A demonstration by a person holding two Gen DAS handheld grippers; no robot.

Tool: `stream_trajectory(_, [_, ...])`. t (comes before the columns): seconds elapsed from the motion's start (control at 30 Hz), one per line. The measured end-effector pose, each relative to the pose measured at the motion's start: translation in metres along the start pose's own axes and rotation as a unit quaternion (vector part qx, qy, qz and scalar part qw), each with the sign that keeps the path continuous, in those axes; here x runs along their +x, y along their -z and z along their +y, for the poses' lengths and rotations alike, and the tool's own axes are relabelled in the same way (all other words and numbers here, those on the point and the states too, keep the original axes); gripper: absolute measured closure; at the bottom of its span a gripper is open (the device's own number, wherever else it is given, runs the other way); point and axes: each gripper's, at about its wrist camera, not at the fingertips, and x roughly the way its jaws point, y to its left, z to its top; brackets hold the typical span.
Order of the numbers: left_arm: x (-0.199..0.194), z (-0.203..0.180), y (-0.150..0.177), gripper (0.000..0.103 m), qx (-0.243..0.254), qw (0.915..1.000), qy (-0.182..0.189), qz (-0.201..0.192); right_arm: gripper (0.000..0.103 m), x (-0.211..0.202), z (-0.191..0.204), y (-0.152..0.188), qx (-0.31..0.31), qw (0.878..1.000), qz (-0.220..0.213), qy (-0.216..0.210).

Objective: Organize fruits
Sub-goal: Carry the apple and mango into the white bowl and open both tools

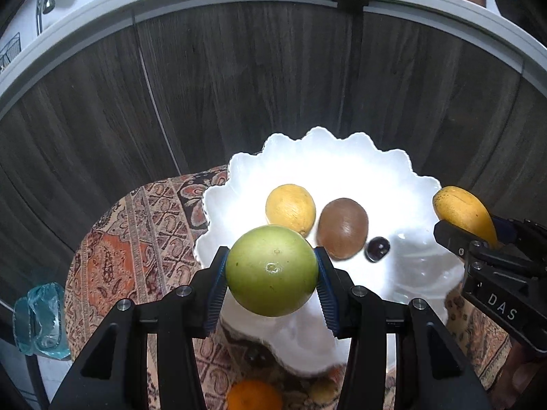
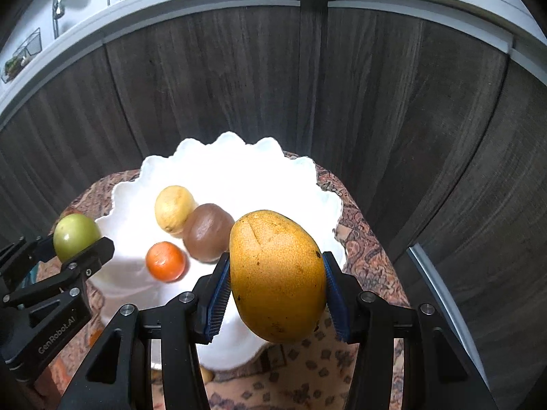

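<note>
Fruits are being gathered into the white scalloped bowl [image 1: 403, 171], which stands on a patterned cloth [image 1: 136, 239] over the bench in front of dark wood cabinet doors [image 1: 239, 85]. Already resting in the bowl are a yellow lemon [image 1: 290, 209], a brown kiwi-like fruit [image 1: 343, 228] touching or nearly touching it, and a small dark round fruit [image 1: 376, 248], perhaps a plum or grape; the glare off the bowl makes it hard to say.

In the right wrist view an orange [image 2: 166, 261] shows against the bowl's white. I cannot tell whether it lies inside or sits on the cloth in front. In the left wrist view an orange fruit [image 1: 254, 395] appears low on the cloth, near the bowl's front edge.

The left gripper [image 1: 271, 276] has its jaws clamped on a green round fruit [image 1: 271, 270], the blue ribbed pads pressing its two sides at the widest part, so it cannot roll out. It is held above the bowl's near rim, seemingly ready to be lowered in.

The right gripper [image 2: 277, 287] has its jaws closed on a yellow mango [image 2: 277, 276], gripped across its narrow width with the long axis standing up, likely because that is the only span the jaws can take. It hangs over the bowl's right edge.

Both fruits are poised at opposite sides, leaving each gripper room to release without knocking the other.
</note>
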Motion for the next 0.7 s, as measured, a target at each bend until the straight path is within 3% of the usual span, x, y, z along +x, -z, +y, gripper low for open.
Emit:
stream_trajectory(0.63, [0.043,0.002,-0.002,0.055,0.01,0.999,-0.016,0.04,0.051,0.037,0.002,-0.008,-0.006,0.999,0.039,0.016])
stream_trajectory(0.67, [0.043,0.003,-0.001,0.055,0.01,0.9989,-0.018,0.042,0.051,0.038,0.002,-0.008,-0.008,0.999,0.041,0.019])
stream_trajectory(0.7, [0.042,0.005,-0.001,0.047,0.009,0.999,-0.02,0.04,0.05,0.036,0.003,-0.008,-0.01,0.999,0.037,0.025])
